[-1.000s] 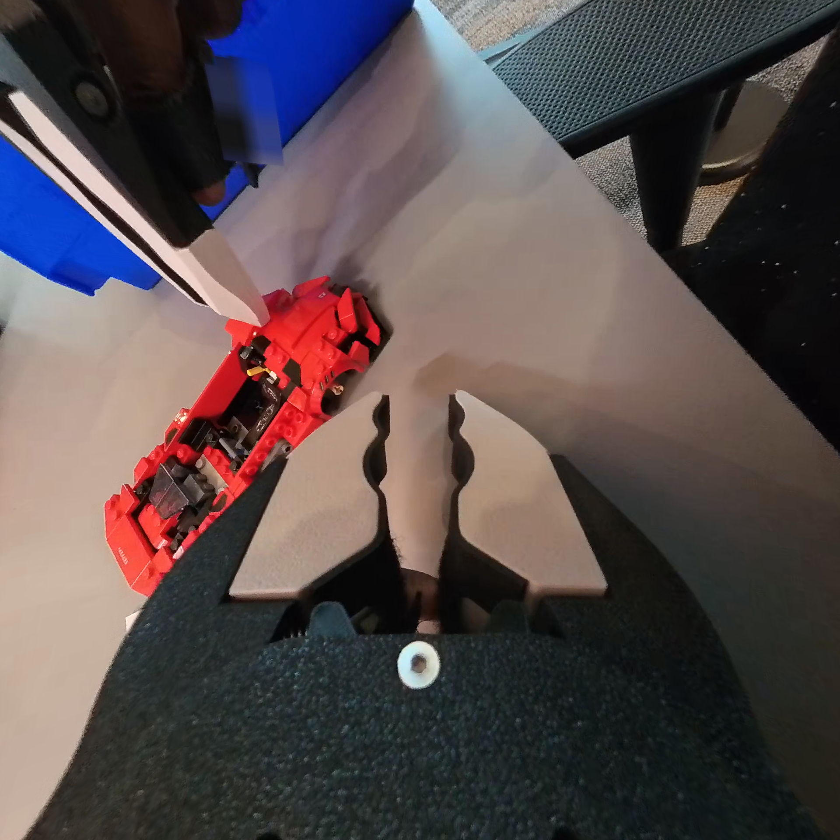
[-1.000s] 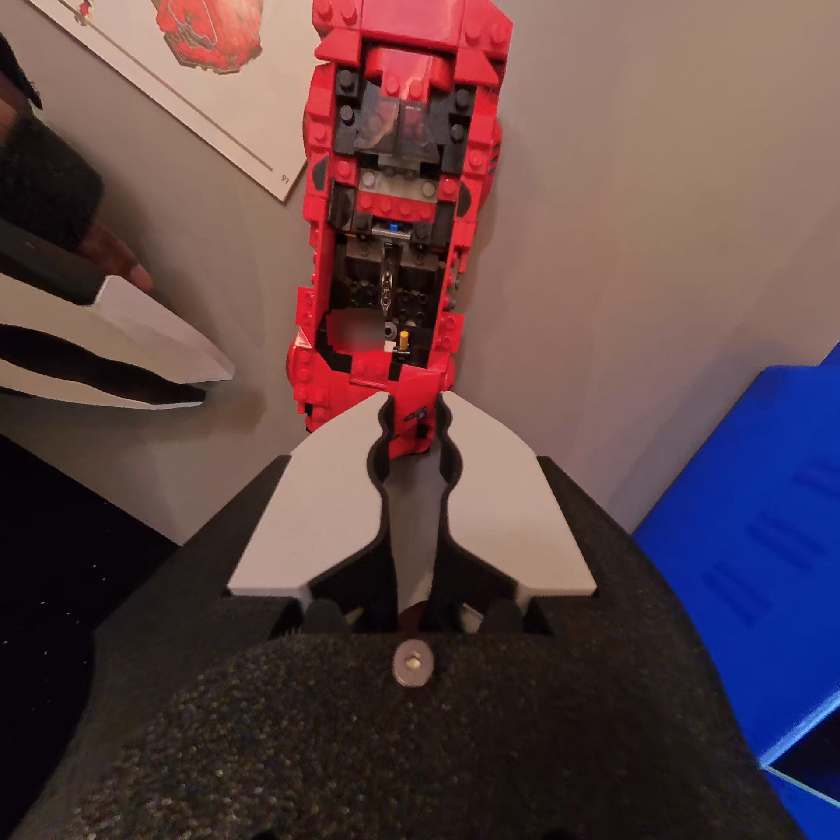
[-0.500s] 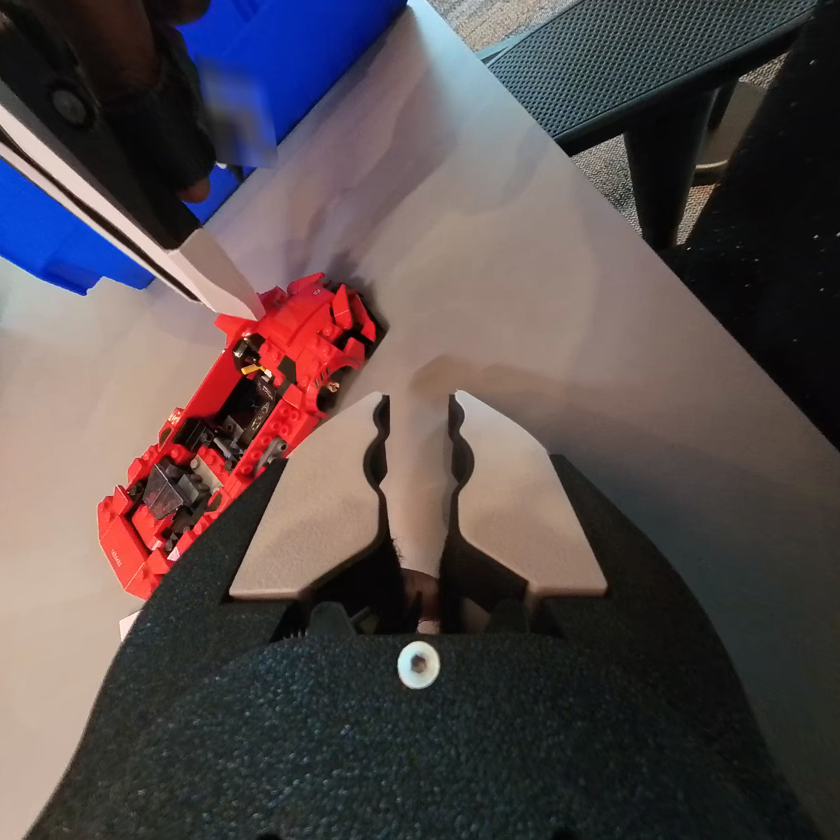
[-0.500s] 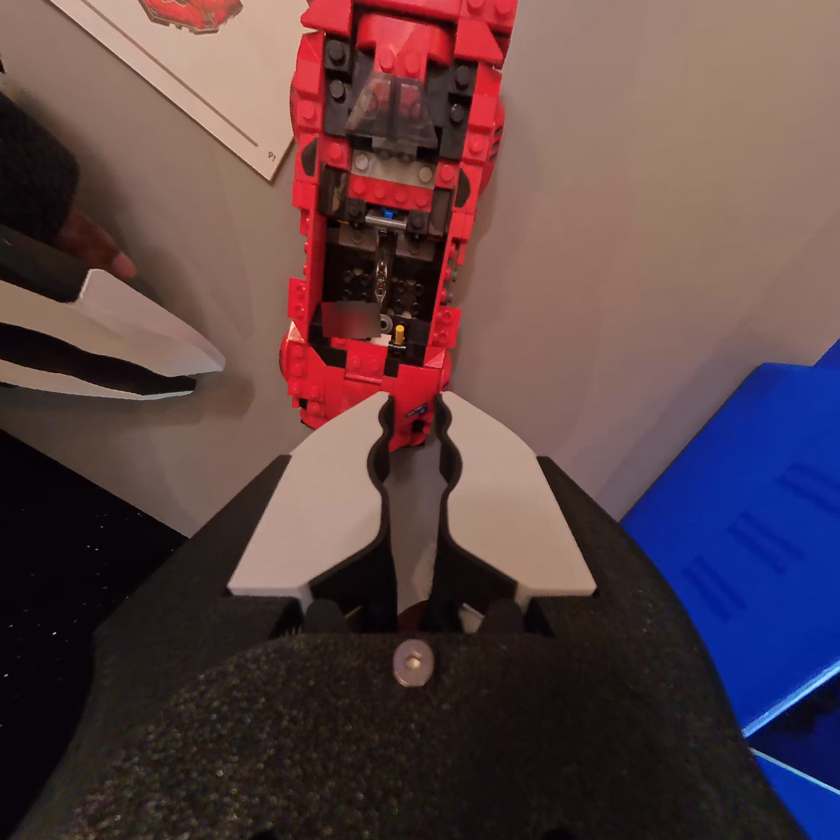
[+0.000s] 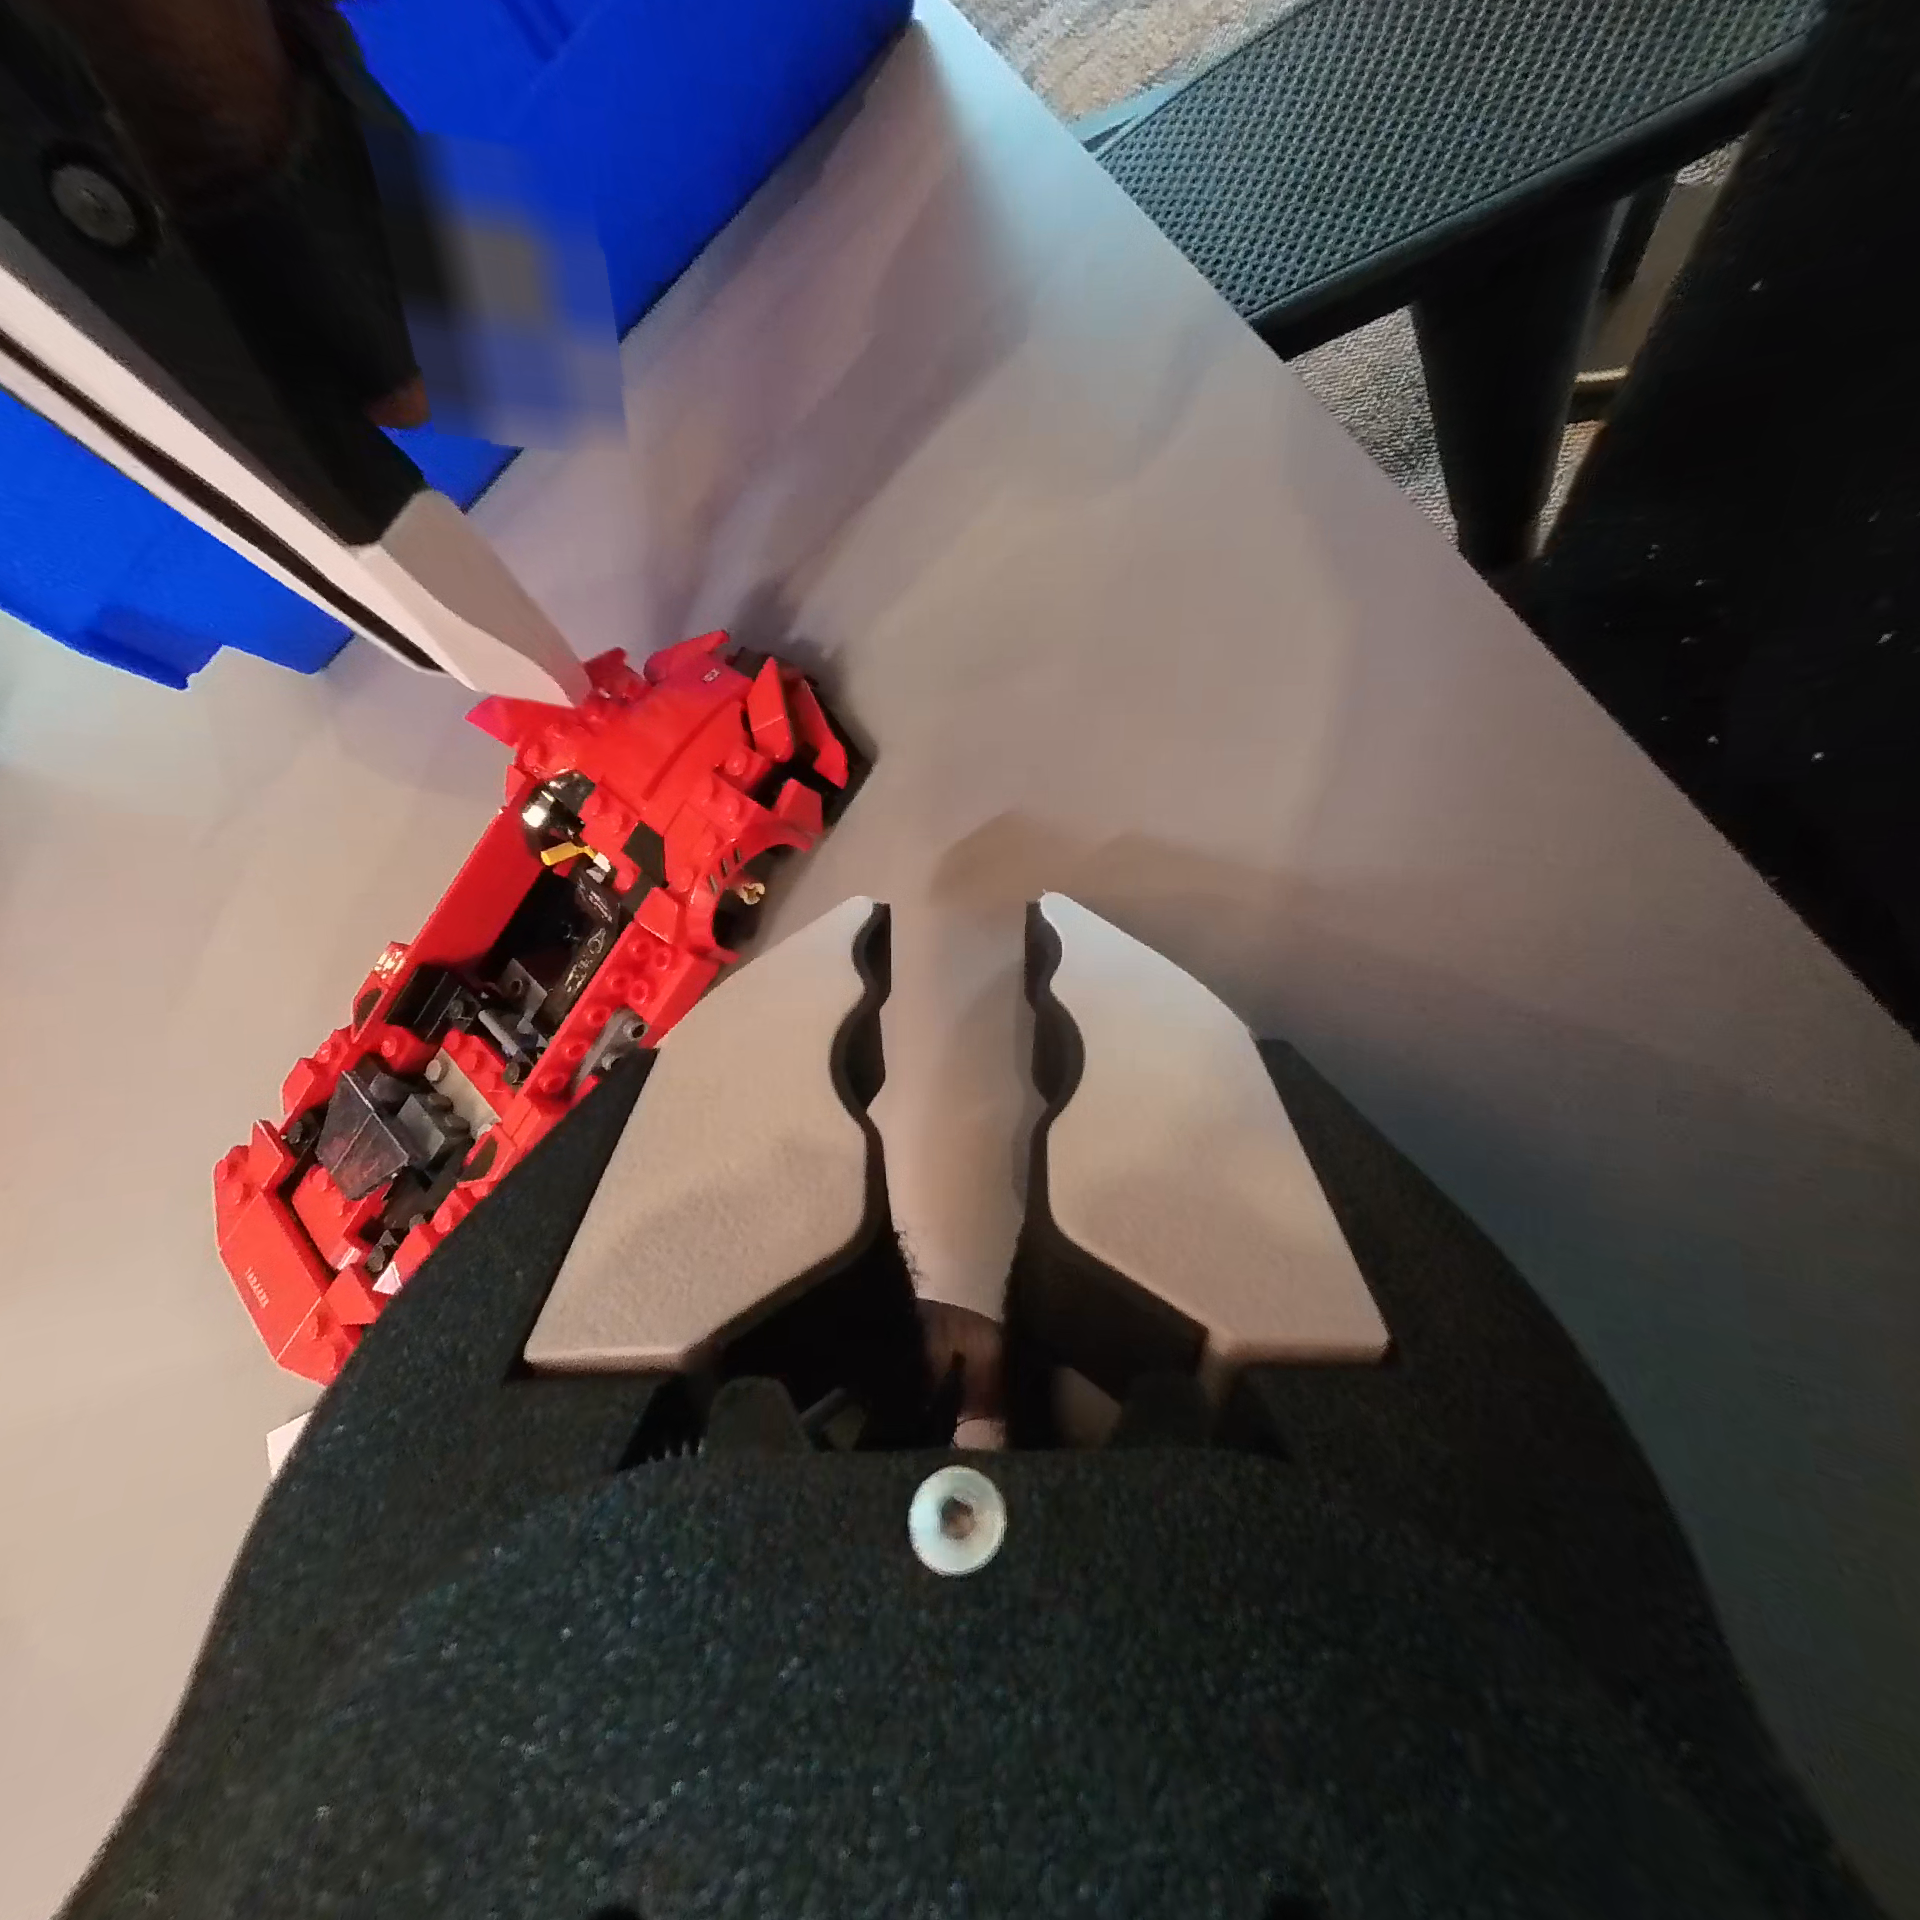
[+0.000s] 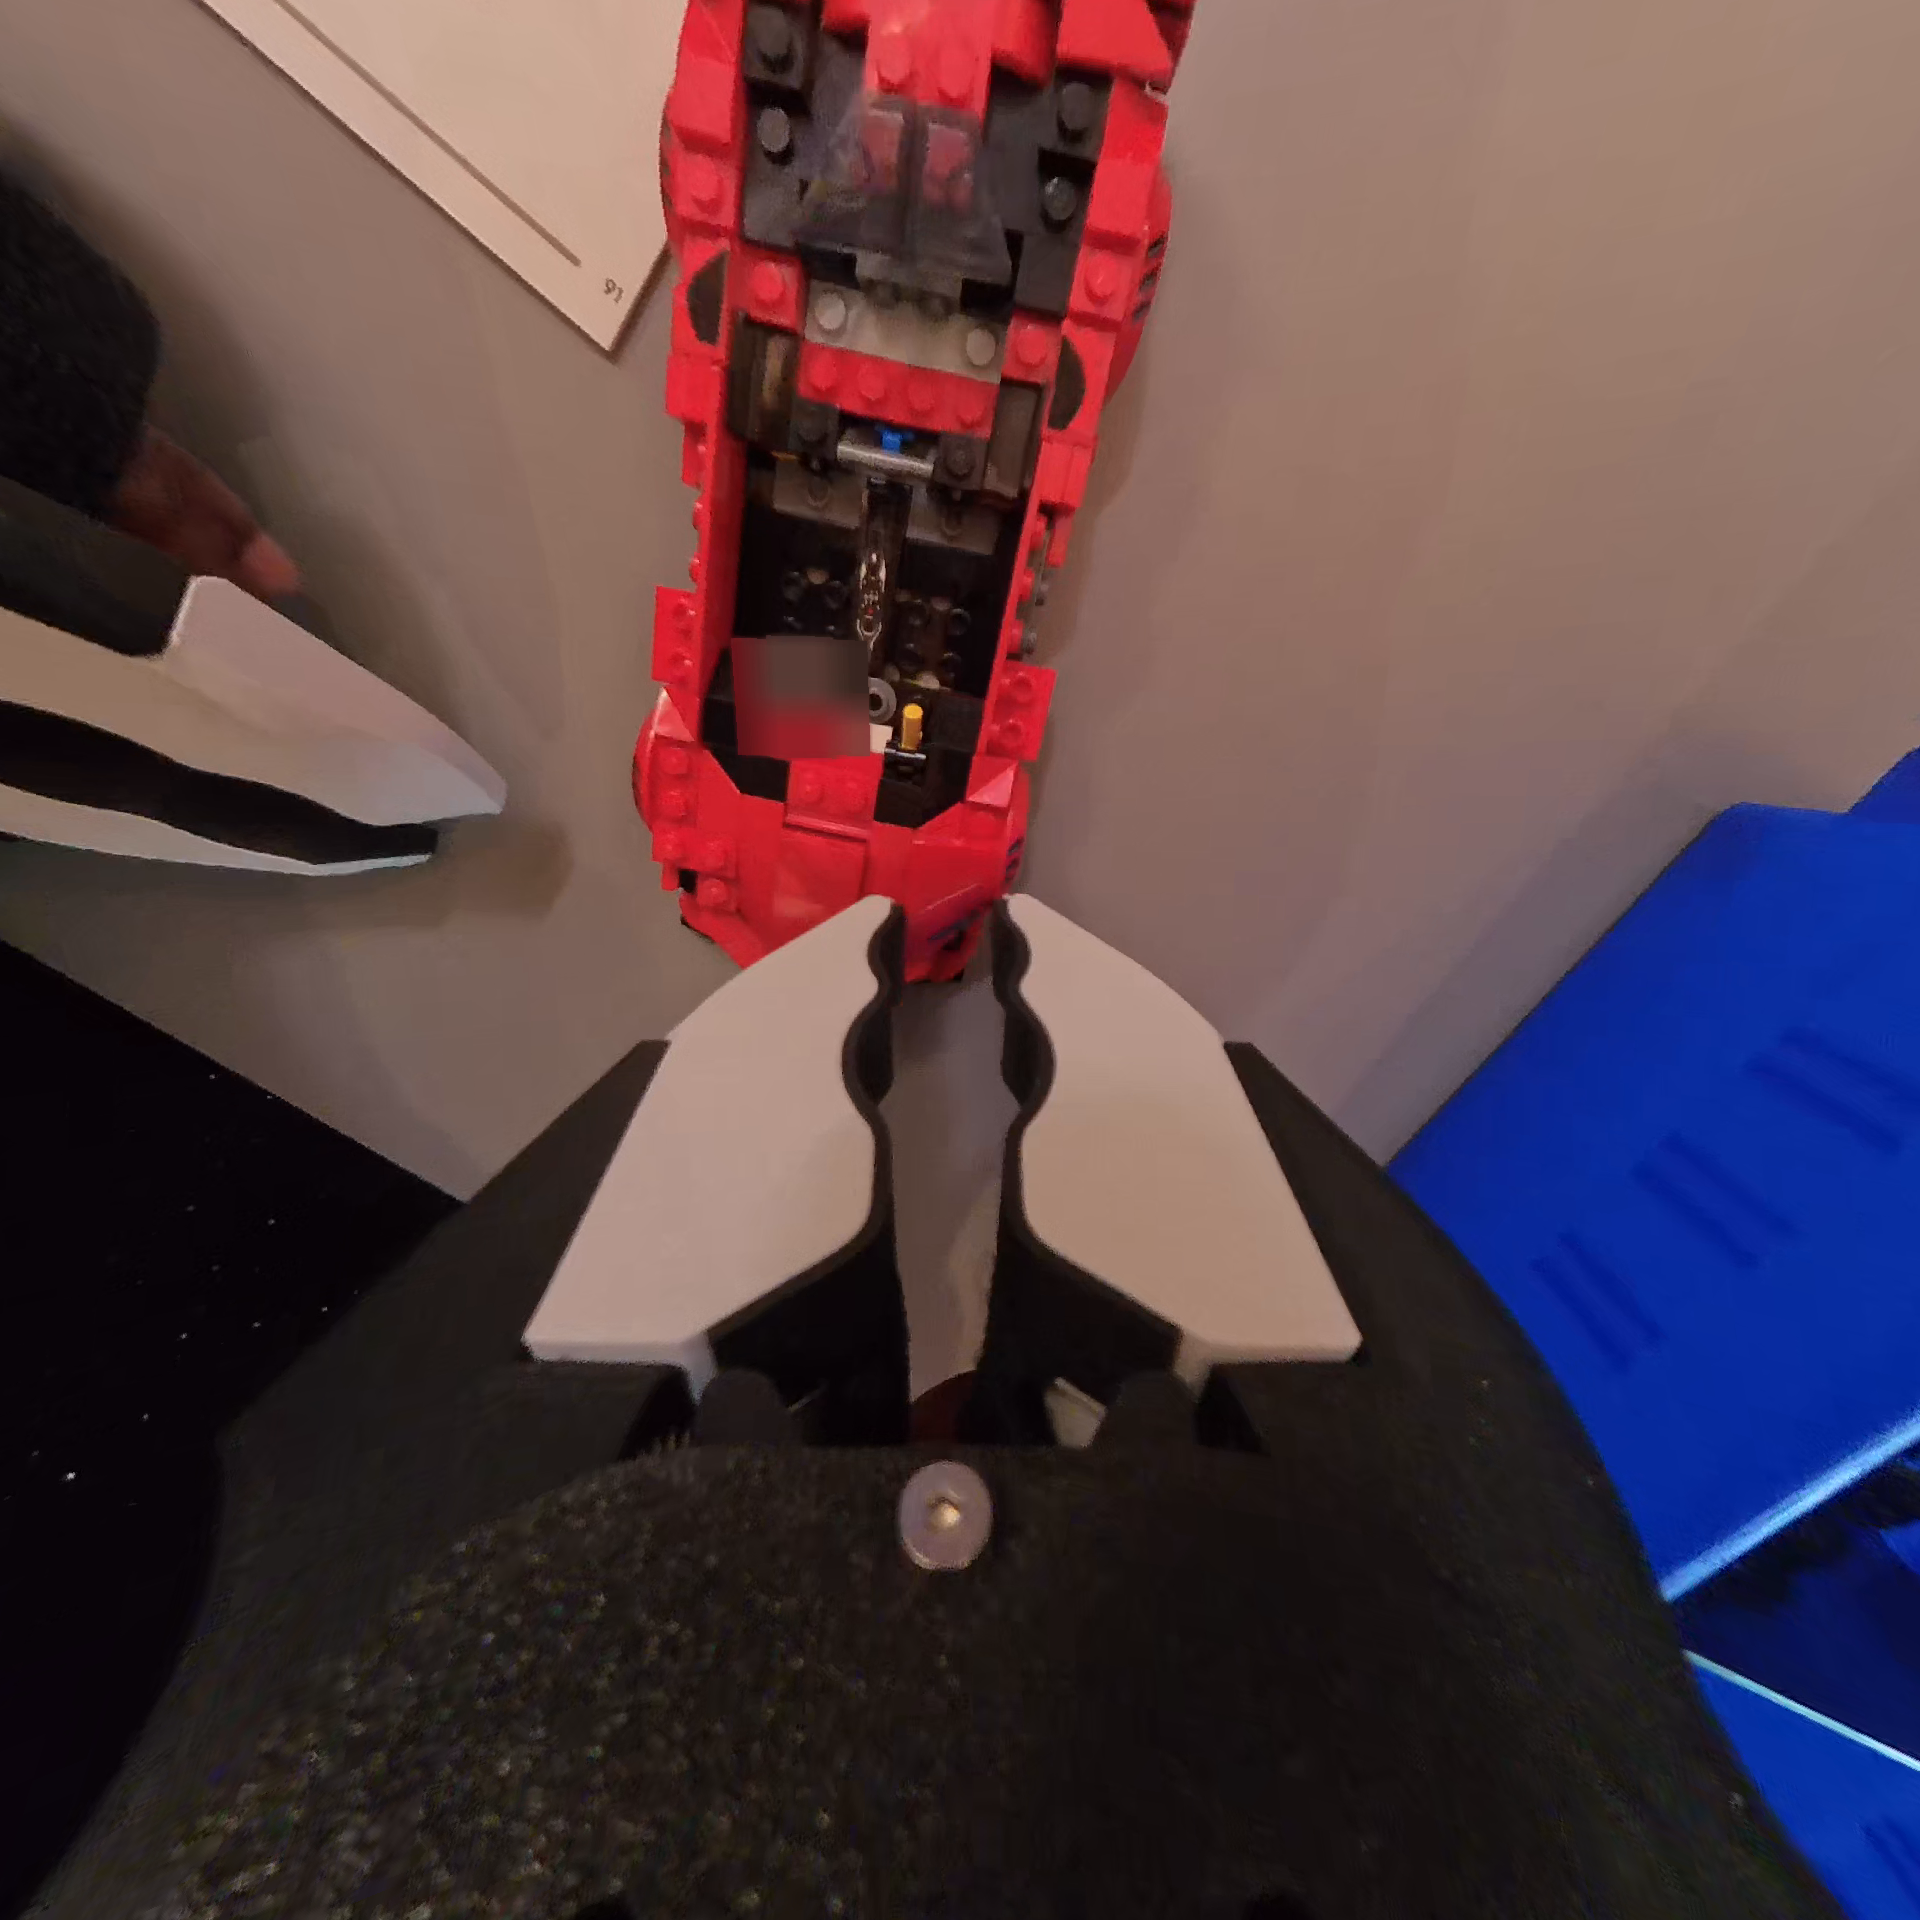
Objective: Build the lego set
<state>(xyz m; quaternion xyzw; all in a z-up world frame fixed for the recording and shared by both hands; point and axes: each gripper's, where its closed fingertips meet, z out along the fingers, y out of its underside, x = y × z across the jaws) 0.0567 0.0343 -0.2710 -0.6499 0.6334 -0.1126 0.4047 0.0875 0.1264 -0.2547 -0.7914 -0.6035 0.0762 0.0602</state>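
A partly built red lego car (image 5: 540,987) lies on the grey table (image 5: 1195,675), its black interior open on top. It also shows in the right wrist view (image 6: 883,468), pointing away from the camera. My left gripper (image 5: 958,914) hovers just right of the car, jaws slightly apart and empty. My right gripper (image 6: 945,920) sits at the car's near end, jaws a narrow gap apart, with red brick showing between the tips. In the left wrist view the right gripper's tip (image 5: 509,655) touches that end of the car. The left gripper's fingers (image 6: 343,769) point in from the left.
A blue bin (image 5: 623,156) stands behind the car and shows at the right in the right wrist view (image 6: 1662,1143). An instruction sheet (image 6: 468,135) lies left of the car. A black mesh chair (image 5: 1403,135) stands beyond the table edge.
My right gripper has moved forward, down onto the car's near end. The car has turned slightly on the table. My left gripper has barely moved.
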